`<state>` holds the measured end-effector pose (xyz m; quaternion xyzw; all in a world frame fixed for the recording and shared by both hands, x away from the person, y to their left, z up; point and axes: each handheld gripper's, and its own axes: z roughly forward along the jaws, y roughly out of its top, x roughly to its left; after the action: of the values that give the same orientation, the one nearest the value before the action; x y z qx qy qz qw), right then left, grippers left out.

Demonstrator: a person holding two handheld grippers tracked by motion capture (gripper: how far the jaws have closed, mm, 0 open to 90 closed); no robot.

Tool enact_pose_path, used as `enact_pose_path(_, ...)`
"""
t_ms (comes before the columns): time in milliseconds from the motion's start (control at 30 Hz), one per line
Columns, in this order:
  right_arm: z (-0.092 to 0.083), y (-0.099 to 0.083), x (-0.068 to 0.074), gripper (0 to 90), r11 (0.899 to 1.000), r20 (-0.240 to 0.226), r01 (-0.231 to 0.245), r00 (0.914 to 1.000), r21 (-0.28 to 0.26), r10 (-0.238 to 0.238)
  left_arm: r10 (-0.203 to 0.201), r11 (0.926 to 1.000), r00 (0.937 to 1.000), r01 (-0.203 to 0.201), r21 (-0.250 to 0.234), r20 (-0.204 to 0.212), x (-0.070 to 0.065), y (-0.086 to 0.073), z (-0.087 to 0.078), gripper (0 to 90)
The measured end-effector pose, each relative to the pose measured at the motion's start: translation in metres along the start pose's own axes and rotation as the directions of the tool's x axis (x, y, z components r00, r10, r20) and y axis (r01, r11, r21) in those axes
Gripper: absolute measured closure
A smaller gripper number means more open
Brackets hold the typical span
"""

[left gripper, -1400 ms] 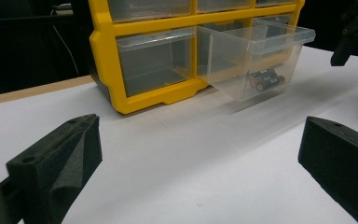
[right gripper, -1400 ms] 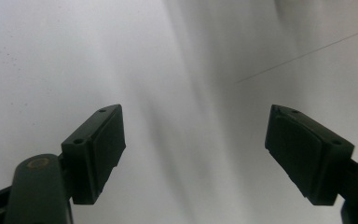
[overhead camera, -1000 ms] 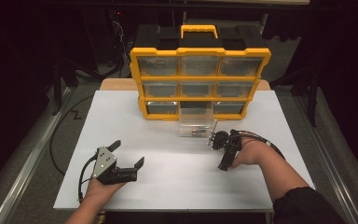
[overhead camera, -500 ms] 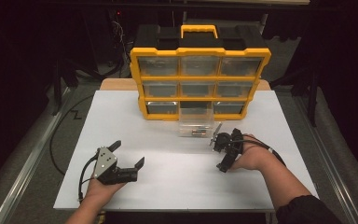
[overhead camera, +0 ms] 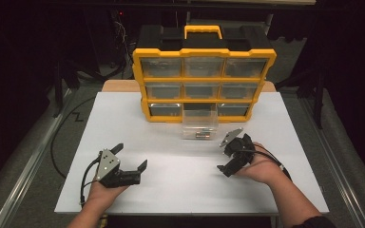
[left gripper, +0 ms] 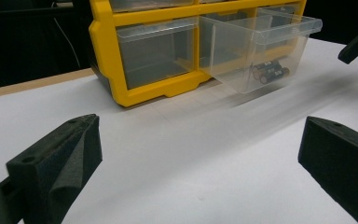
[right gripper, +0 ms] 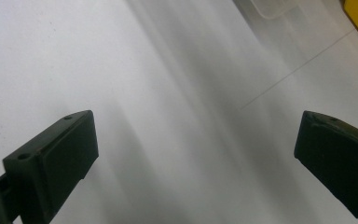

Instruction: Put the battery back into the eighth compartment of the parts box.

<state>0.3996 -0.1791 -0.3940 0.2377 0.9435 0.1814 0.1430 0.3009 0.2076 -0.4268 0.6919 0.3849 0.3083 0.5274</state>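
High view: pulled-out drawer (overhead camera: 200, 124) up and left of right gripper (overhead camera: 229, 159), nearer than left gripper (overhead camera: 132, 161); both jaws spread, empty; batteries (left gripper: 269, 73) inside.

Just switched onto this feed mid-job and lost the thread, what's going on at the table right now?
A person holds a two-jaw gripper in each hand over a white table. The yellow plastic organiser cabinet with clear drawers stands at the far side; its bottom middle clear drawer is pulled out, with a few small dark cylinders inside. The right gripper is open and empty, just right of that drawer. The left gripper is also open and empty, near the front left.
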Motion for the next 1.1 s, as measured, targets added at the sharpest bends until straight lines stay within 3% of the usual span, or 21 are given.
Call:
enact_pose_path(200, 0.003, -0.011, 0.005, 0.9, 0.995, 0.017, -0.048, 0.9986, -0.091, 0.049, 0.005, 1.0, 1.0, -0.005, 0.004, -0.003, 0.0, 0.0, 0.0, 0.4)
enact_pose_path(400, 0.008, -0.021, 0.007, 0.9, 0.979, 0.019, -0.09, 0.9953, -0.182, 0.095, 0.01, 0.9999, 0.9999, -0.01, 0.009, 0.0, -0.001, -0.001, 0.001, 0.4)
enact_pose_path(567, 0.012, -0.03, 0.01, 0.9, 0.959, 0.003, -0.133, 0.9904, -0.252, 0.138, 0.007, 0.9999, 1.0, -0.007, 0.013, -0.003, 0.0, -0.002, 0.002, 0.4)
enact_pose_path(633, 0.013, -0.033, 0.011, 0.9, 0.946, -0.007, -0.158, 0.9867, -0.284, 0.162, 0.005, 0.9999, 1.0, -0.005, 0.016, -0.004, 0.0, -0.002, 0.002, 0.4)
enact_pose_path(767, 0.014, -0.038, 0.014, 0.9, 0.93, -0.007, -0.17, 0.9841, -0.326, 0.177, 0.004, 0.9998, 1.0, -0.004, 0.02, -0.007, 0.001, -0.003, 0.003, 0.4)
enact_pose_path(933, 0.012, -0.042, 0.018, 0.9, 0.898, -0.016, -0.191, 0.9793, -0.397, 0.202, -0.023, 0.9996, 0.9997, 0.023, 0.016, -0.012, 0.002, -0.003, 0.004, 0.4)
enact_pose_path(1033, 0.012, -0.043, 0.02, 0.9, 0.892, -0.012, -0.179, 0.9815, -0.416, 0.191, -0.024, 0.9994, 0.9996, 0.024, 0.025, -0.014, 0.002, -0.004, 0.005, 0.4)
enact_pose_path(1100, 0.012, -0.044, 0.021, 0.9, 0.893, -0.005, -0.177, 0.9814, -0.414, 0.192, -0.023, 0.9993, 0.9996, 0.024, 0.028, -0.017, 0.002, -0.004, 0.006, 0.4)
